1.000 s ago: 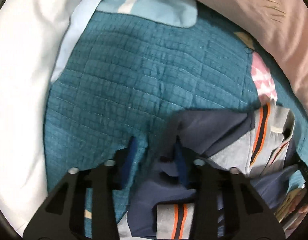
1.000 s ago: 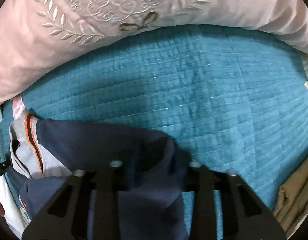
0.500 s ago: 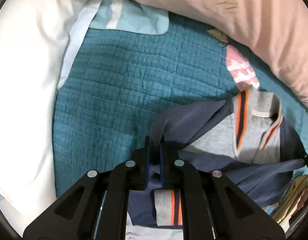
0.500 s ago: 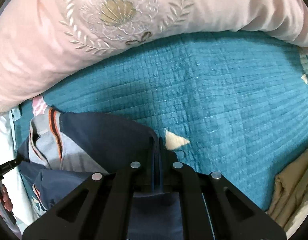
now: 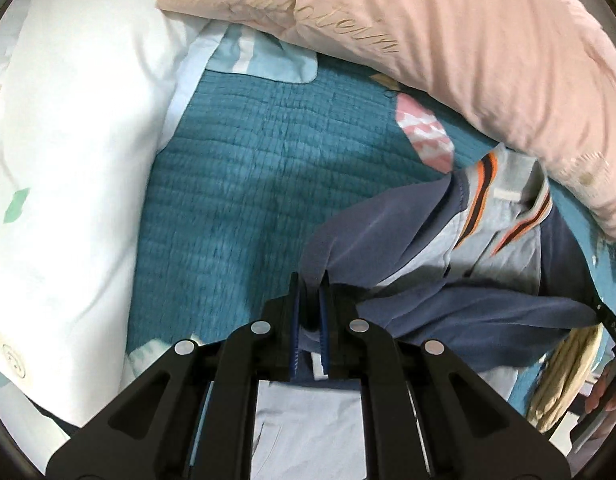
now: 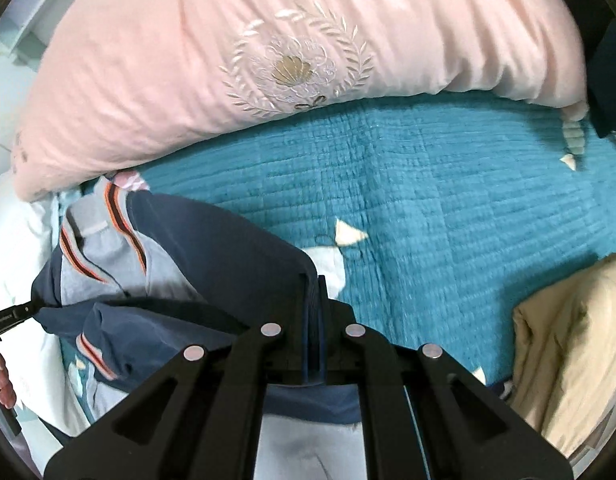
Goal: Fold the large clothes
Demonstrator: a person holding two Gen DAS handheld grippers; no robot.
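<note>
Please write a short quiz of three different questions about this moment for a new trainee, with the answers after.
1. True or false: both the left gripper and the right gripper are shut on the navy jacket.
2. Which colour is the quilt under the jacket? A) teal B) red C) black
3. Fill in: the big pillow behind the jacket has an embroidered ____ inside a leaf wreath.

Key: 1 true; 2 A; 3 shell
</note>
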